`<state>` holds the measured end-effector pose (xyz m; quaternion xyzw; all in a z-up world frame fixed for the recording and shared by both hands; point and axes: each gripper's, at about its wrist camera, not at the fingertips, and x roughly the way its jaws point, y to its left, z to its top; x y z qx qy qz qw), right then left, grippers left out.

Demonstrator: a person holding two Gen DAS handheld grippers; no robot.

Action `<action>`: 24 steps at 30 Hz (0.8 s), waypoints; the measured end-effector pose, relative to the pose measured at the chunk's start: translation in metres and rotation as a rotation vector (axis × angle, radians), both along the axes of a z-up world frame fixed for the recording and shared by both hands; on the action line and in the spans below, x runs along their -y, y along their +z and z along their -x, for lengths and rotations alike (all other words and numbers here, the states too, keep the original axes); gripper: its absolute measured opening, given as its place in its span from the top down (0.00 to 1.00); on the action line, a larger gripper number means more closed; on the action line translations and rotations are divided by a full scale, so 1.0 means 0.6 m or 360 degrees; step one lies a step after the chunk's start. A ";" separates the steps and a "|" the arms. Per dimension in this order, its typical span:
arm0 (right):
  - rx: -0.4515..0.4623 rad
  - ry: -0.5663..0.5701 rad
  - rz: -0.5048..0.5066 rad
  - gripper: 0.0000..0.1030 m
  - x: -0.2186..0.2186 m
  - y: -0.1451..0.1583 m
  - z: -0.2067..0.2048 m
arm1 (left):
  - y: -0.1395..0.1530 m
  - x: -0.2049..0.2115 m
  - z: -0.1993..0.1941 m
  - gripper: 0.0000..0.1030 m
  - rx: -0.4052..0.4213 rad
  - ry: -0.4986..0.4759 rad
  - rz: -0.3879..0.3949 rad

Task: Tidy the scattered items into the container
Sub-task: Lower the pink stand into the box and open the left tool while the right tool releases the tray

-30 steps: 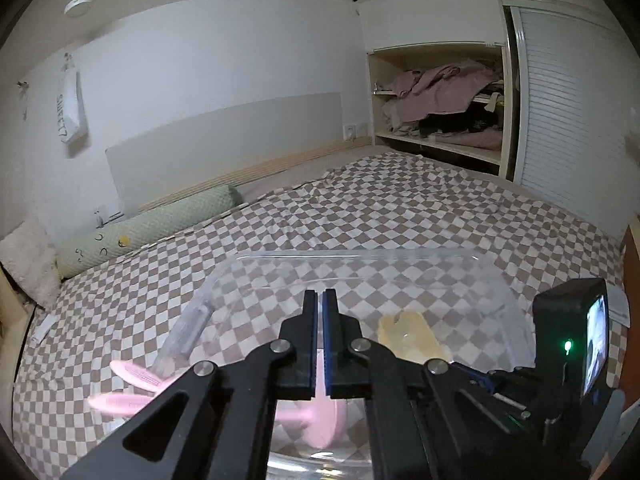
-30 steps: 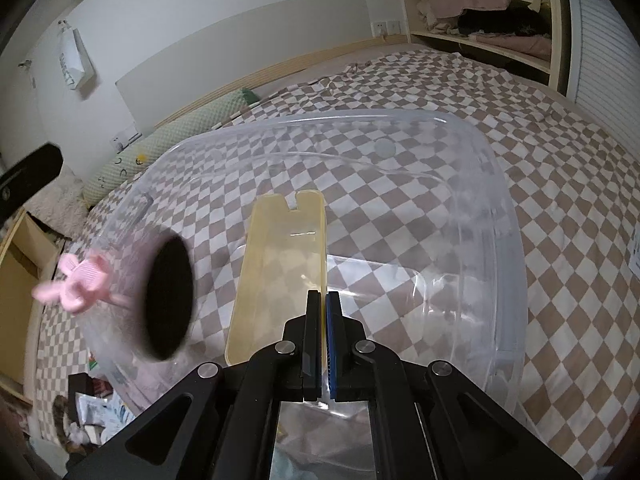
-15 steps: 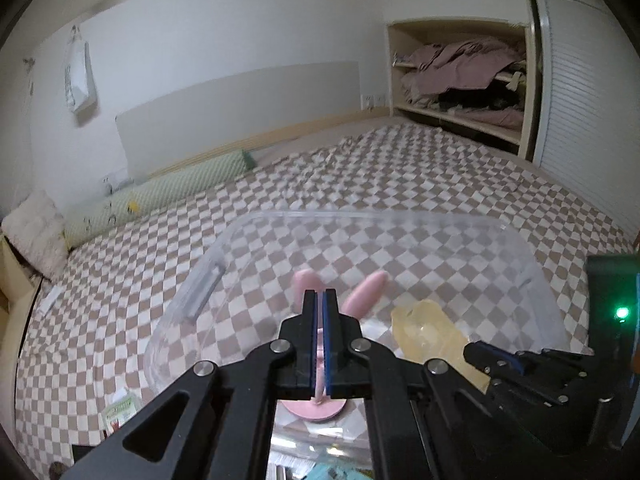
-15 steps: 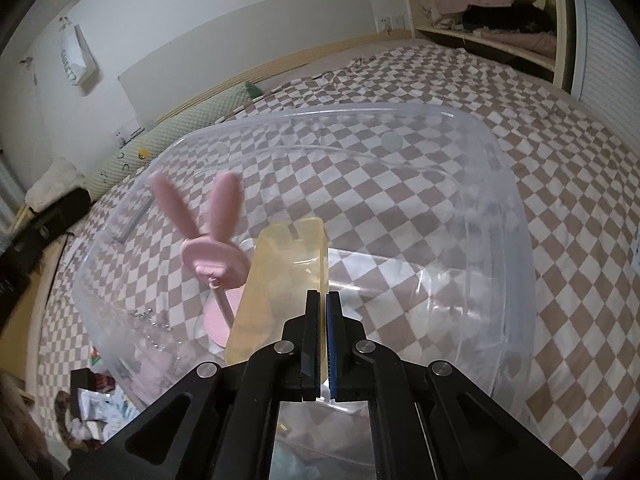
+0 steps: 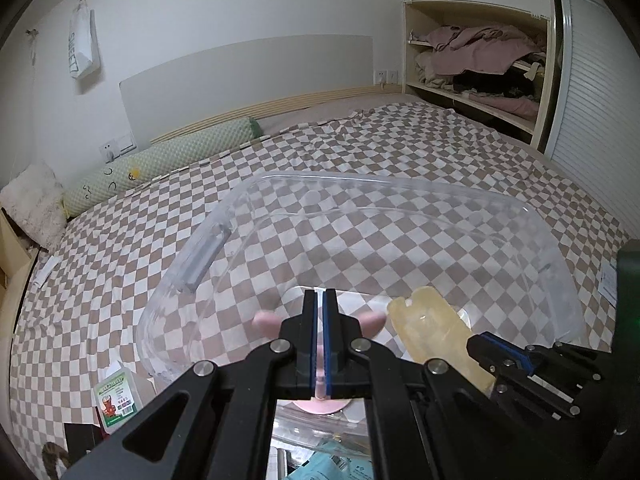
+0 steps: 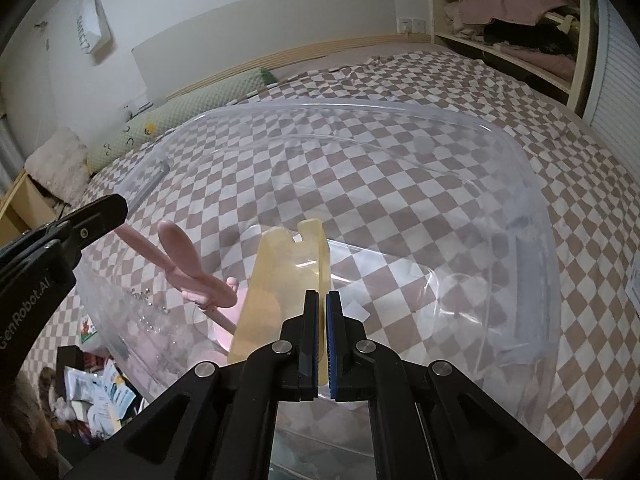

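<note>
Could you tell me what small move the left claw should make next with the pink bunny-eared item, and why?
Probably open the left claw and let go. Its fingers are shut on the thin stem of the pink bunny-eared item, which already sits inside the clear container, its round base low near the floor beside the yellow tray. A short drop should leave it inside.

Your right gripper is pinched on the near wall of the clear tub. Inside, a yellow card leans beside the pink bunny stand, near your left gripper.
</note>
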<state>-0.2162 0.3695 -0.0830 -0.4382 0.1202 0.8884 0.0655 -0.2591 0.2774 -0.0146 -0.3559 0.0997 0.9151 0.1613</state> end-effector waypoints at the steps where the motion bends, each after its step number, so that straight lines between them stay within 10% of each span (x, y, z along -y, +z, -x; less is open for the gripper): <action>1: 0.0003 0.0004 -0.0006 0.96 0.001 -0.002 0.001 | 0.000 0.001 0.000 0.97 -0.0001 0.0000 0.0000; 10: -0.0041 0.0004 -0.0048 0.96 0.003 0.006 -0.007 | 0.007 0.009 0.000 0.95 -0.0009 0.0020 0.0009; 14: -0.0042 -0.0007 -0.0043 0.95 -0.002 0.011 -0.010 | 0.012 0.013 -0.002 0.63 -0.0022 0.0027 0.0011; 18: -0.0056 -0.0008 -0.0032 0.94 -0.006 0.017 -0.016 | 0.014 0.017 -0.005 0.63 -0.0024 0.0032 0.0017; 20: -0.0064 -0.0009 -0.0037 0.80 -0.006 0.019 -0.018 | 0.015 0.020 -0.007 0.63 -0.0025 0.0036 0.0023; 22: -0.0084 -0.0022 -0.0046 0.25 -0.006 0.023 -0.022 | 0.016 0.022 -0.010 0.60 -0.0026 0.0042 0.0031; 24: -0.0120 -0.0042 -0.0061 0.21 -0.005 0.030 -0.027 | 0.016 0.027 -0.013 0.50 -0.0031 0.0048 0.0040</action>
